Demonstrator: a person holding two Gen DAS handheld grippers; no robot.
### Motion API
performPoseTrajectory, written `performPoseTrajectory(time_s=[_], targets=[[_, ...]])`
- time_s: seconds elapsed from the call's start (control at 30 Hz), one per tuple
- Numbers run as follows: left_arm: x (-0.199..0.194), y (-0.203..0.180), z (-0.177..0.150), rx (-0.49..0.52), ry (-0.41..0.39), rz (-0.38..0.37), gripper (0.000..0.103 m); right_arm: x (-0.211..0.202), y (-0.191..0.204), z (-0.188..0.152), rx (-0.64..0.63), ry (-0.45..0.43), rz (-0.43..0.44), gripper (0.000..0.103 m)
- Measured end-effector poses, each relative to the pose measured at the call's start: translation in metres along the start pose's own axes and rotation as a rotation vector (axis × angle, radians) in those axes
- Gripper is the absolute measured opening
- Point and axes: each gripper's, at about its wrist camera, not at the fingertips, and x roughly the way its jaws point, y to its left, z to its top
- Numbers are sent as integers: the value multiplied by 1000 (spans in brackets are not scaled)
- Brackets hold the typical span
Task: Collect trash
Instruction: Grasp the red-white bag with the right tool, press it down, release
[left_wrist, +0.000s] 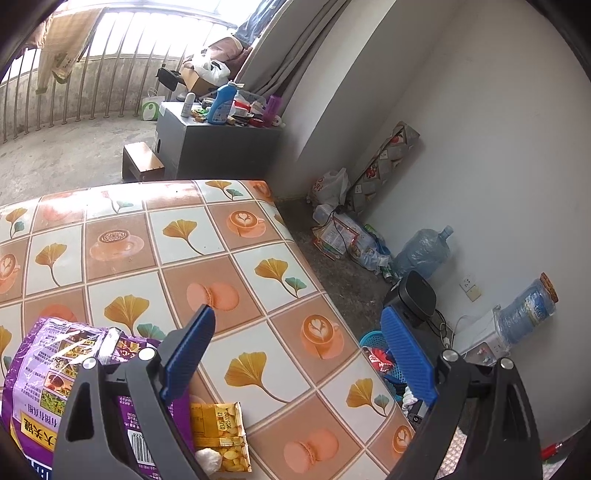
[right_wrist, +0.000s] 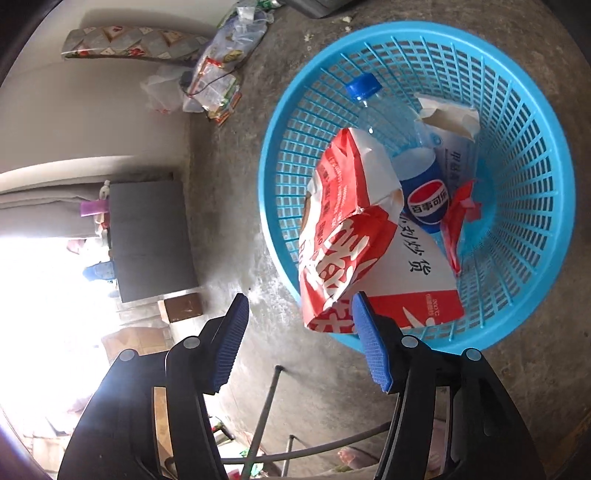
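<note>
Our right gripper (right_wrist: 299, 343) hangs over the concrete floor (right_wrist: 229, 206) at the near rim of the blue basket (right_wrist: 535, 192). Its fingers (right_wrist: 232, 343) stand about half open with nothing between them. Just past the right-hand finger, the red and white paper bag (right_wrist: 354, 236) leans over that rim, its lower end touching or nearly touching the fingertip; we cannot tell which. Behind the bag, inside the basket, lie a cola bottle (right_wrist: 424, 192) with a blue cap, a white carton (right_wrist: 447, 118) and a scrap of red wrapper (right_wrist: 458, 214).

Our left gripper (left_wrist: 299, 354) hovers over the tabletop (left_wrist: 229, 258), its fingers (left_wrist: 188, 354) spread wide and empty. At the tabletop's near edge, partly under the left-hand finger, lie a purple snack bag (left_wrist: 40, 373) and a yellow packet (left_wrist: 221, 432), touching each other. The basket shows on the floor beyond the tabletop's right edge.
</note>
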Motion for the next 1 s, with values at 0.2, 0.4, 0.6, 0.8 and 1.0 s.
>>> performPoseTrajectory(time_s=[0.2, 0.4, 0.6, 0.8, 1.0], targets=[[-3, 5, 2, -10, -9, 7, 89, 20, -30, 12, 207, -33, 110, 17], [-3, 13, 5, -17, -10, 22, 89, 7, -37, 25, 225, 102, 468, 5], [0, 17, 4, -27, -2, 26, 89, 8, -54, 42, 215, 199, 353, 6], [-1, 12, 5, -4, 1, 38, 89, 12, -42, 45, 110, 205, 143, 6], [-1, 12, 6, -5, 3, 37, 89, 25, 10, 51, -87, 178, -56, 6]])
